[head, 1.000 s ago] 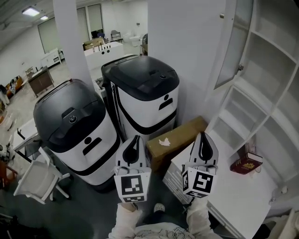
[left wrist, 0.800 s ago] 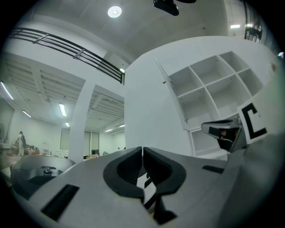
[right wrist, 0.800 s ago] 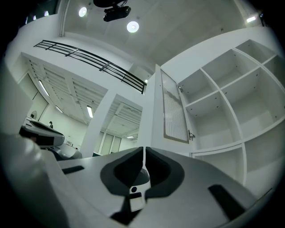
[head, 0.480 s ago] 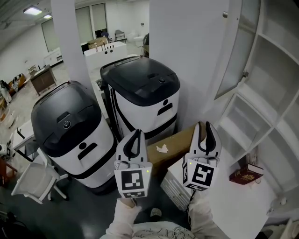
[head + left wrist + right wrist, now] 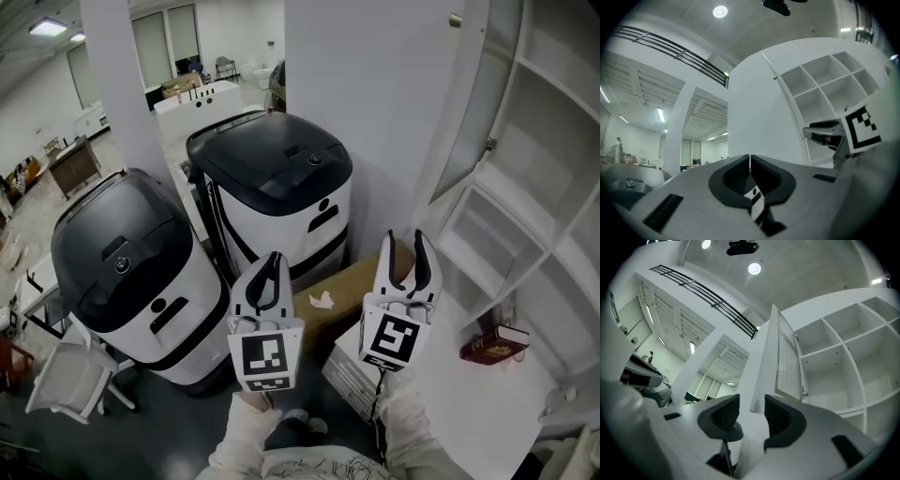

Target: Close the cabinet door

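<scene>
right gripper (image 5: 403,249) jaws just opened, nothing between; white panelled cabinet door (image 5: 466,103) ajar at 1 o'clock; left gripper (image 5: 272,267) clenched, empty.

White pillar (image 5: 114,84), ceiling light (image 5: 47,27), perhaps distant desks (image 5: 197,97)

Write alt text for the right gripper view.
The right gripper, whose jaws have just been opening with nothing between them, points up at an open white cabinet door with a ribbed panel. Empty white shelves stand to the door's right; the left gripper shows at the left edge.
</scene>
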The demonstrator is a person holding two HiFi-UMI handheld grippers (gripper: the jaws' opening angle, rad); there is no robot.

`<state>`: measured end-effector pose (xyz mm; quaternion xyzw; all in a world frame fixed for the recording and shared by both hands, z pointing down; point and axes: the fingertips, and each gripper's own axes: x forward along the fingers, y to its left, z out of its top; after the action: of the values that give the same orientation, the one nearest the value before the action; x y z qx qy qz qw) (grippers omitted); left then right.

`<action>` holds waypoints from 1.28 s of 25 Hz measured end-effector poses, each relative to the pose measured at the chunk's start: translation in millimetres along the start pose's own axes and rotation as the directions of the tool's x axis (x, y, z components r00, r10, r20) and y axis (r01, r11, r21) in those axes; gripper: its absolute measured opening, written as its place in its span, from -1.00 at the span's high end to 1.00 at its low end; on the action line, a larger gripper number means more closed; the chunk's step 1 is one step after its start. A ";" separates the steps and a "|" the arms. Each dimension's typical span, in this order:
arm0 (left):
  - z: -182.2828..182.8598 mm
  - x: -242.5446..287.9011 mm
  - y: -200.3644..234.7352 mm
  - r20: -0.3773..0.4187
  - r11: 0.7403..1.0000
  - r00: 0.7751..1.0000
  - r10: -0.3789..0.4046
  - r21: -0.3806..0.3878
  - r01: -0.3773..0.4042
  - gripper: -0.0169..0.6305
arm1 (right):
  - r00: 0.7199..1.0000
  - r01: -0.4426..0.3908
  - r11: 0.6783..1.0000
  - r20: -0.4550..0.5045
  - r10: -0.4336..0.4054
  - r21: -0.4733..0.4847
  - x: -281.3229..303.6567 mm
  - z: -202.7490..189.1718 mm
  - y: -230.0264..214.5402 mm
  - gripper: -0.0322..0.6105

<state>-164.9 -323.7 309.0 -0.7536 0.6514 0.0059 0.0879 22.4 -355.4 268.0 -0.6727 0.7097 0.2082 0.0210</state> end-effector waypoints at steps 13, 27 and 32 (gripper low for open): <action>3.6 34.2 -2.9 0.024 0.992 0.992 -0.125 -0.020 0.126 0.91 | 0.988 0.146 0.987 -0.039 -0.149 -0.072 22.6 -0.5 -8.1 0.42; -0.8 47.7 -2.8 0.032 0.983 0.983 -0.178 -0.044 0.180 0.91 | 0.975 0.211 0.974 -0.051 -0.216 -0.081 25.2 -3.1 -11.2 0.50; -3.4 51.4 -2.3 0.032 0.980 0.981 -0.189 -0.058 0.191 0.91 | 0.974 0.213 0.974 -0.060 -0.218 -0.072 22.8 -2.5 -11.7 0.51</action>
<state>-155.2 -374.4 306.4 -0.8145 0.5748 0.0276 0.0736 32.2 -377.9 260.1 -0.7527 0.6257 0.2049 -0.0026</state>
